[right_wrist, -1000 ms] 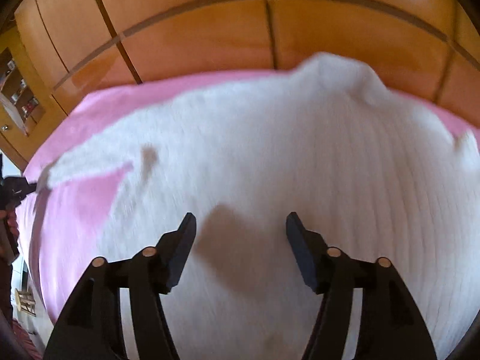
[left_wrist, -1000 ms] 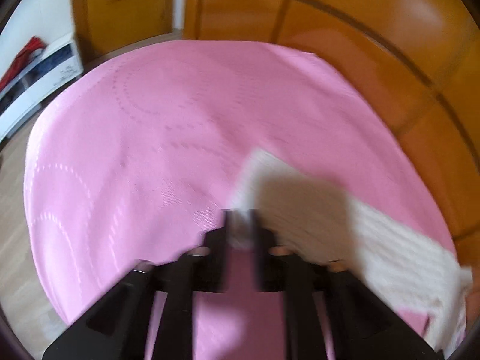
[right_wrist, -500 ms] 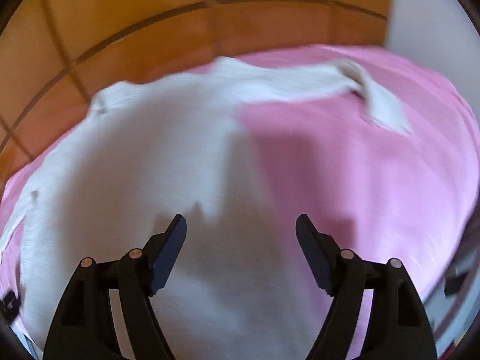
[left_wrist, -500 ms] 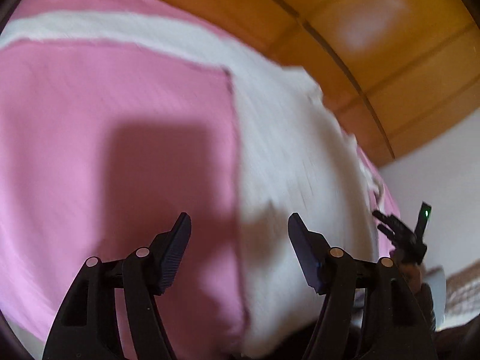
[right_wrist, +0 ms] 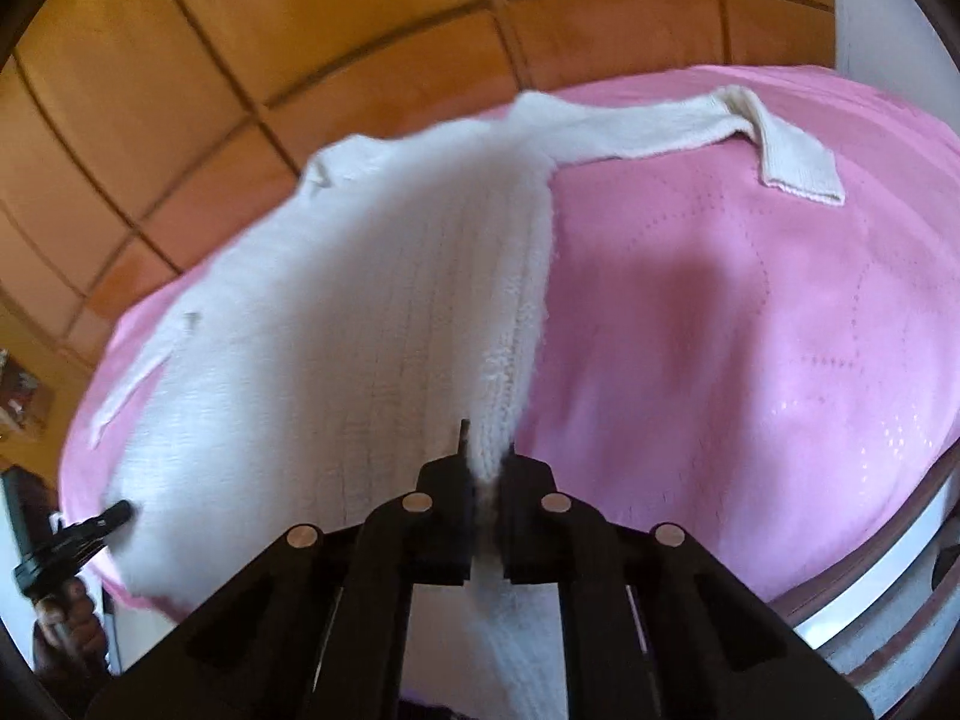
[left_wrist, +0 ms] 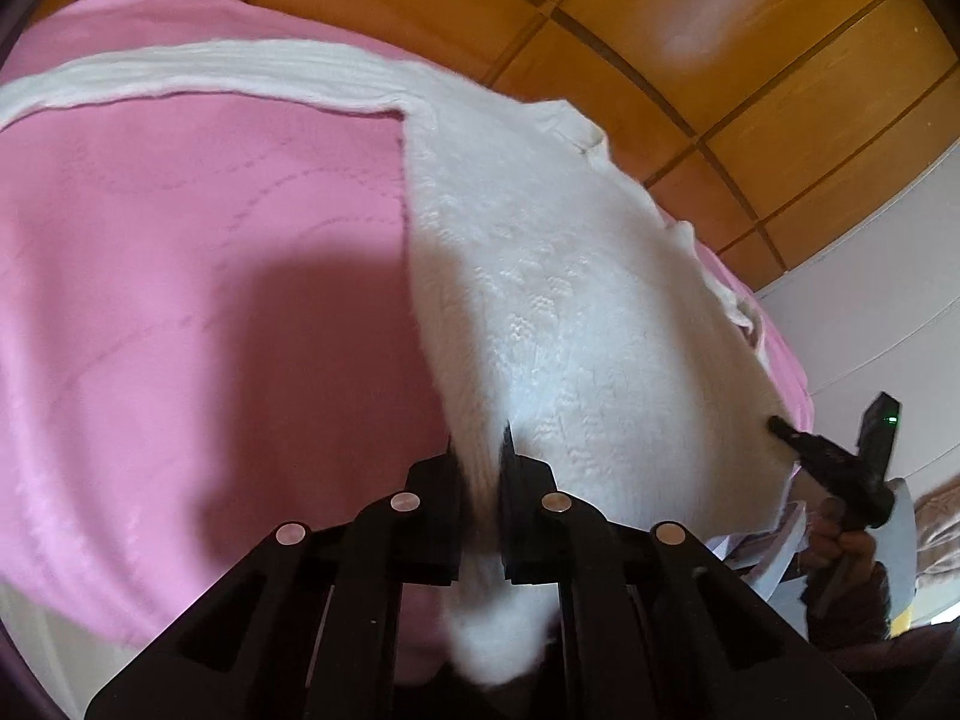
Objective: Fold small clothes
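A small white knitted sweater [left_wrist: 570, 300] lies spread on a pink bedspread [left_wrist: 180, 300]. One sleeve stretches to the far left in the left wrist view; the other sleeve [right_wrist: 690, 126] reaches right, cuff bent over, in the right wrist view. My left gripper [left_wrist: 479, 456] is shut on the sweater's bottom hem at its left corner. My right gripper [right_wrist: 485, 462] is shut on the sweater [right_wrist: 360, 312] at the hem's other corner. The right gripper also shows at the right in the left wrist view [left_wrist: 780, 426], and the left gripper at the left in the right wrist view [right_wrist: 117, 510].
A wooden panelled headboard [left_wrist: 720, 60] runs behind the bed, also in the right wrist view [right_wrist: 300, 60]. A white wall [left_wrist: 888, 300] stands at the right. The pink bedspread [right_wrist: 750, 330] drops off at the near edge.
Both grippers were open over the sweater half a second ago. Both have come down to the near hem and shut on its two corners.
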Demonstrator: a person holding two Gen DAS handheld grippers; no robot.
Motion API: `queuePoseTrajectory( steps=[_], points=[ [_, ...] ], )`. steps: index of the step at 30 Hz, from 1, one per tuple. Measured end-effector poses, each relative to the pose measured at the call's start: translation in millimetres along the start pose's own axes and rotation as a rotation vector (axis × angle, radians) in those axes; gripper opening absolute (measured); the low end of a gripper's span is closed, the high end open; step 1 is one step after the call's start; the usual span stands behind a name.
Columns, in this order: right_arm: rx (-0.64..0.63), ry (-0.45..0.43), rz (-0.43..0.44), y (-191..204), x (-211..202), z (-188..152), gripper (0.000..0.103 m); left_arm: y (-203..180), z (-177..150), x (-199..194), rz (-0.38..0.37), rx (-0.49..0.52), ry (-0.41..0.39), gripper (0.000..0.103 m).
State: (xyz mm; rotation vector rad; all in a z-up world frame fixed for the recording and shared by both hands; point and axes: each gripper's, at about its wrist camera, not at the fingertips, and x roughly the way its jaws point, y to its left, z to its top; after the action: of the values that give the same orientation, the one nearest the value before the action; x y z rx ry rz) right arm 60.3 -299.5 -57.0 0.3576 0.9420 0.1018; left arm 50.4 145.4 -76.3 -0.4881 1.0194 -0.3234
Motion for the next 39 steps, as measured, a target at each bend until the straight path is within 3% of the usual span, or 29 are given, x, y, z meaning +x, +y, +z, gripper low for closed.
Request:
queuePoseTrajectory(
  steps=[6,8,9,10,11,14,15,17,22,26,30,36,39],
  points=[
    [0.013,0.107,-0.067,-16,26,-26,0.005,8,-6,24,0.066,-0.037,0.059,0.009],
    [0.039,0.091,-0.049,-20,27,-16,0.007,1,2,24,0.087,-0.004,0.054,0.018],
    [0.042,0.073,-0.052,-21,25,-10,0.014,-4,5,22,0.113,0.026,0.043,0.024],
    [0.043,0.036,-0.076,-23,21,-2,0.024,-11,12,22,0.143,0.061,0.025,0.039],
    [0.048,0.002,-0.107,-26,16,4,0.027,-16,18,21,0.164,0.084,-0.002,0.047],
    [0.102,-0.103,-0.23,-49,9,35,0.041,-25,35,17,0.182,0.108,-0.068,0.048],
    [0.122,-0.138,-0.276,-58,9,45,0.052,-29,41,17,0.181,0.111,-0.085,0.048],
    [0.154,-0.201,-0.382,-78,13,69,0.058,-37,53,23,0.168,0.125,-0.114,0.06],
    [0.193,-0.222,-0.55,-115,51,123,0.057,-60,68,56,0.176,0.167,-0.098,0.061],
    [0.232,-0.188,-0.653,-149,84,156,0.054,-76,71,80,0.18,0.211,-0.074,0.061],
    [0.216,-0.142,-0.706,-176,93,178,0.011,-87,73,101,0.201,0.262,-0.05,0.061],
    [0.152,-0.242,-0.782,-195,30,209,0.006,-83,76,120,0.216,0.236,-0.024,0.061],
    [0.158,-0.285,-0.831,-213,5,230,0.006,-86,77,123,0.224,0.243,-0.025,0.065]
  ],
)
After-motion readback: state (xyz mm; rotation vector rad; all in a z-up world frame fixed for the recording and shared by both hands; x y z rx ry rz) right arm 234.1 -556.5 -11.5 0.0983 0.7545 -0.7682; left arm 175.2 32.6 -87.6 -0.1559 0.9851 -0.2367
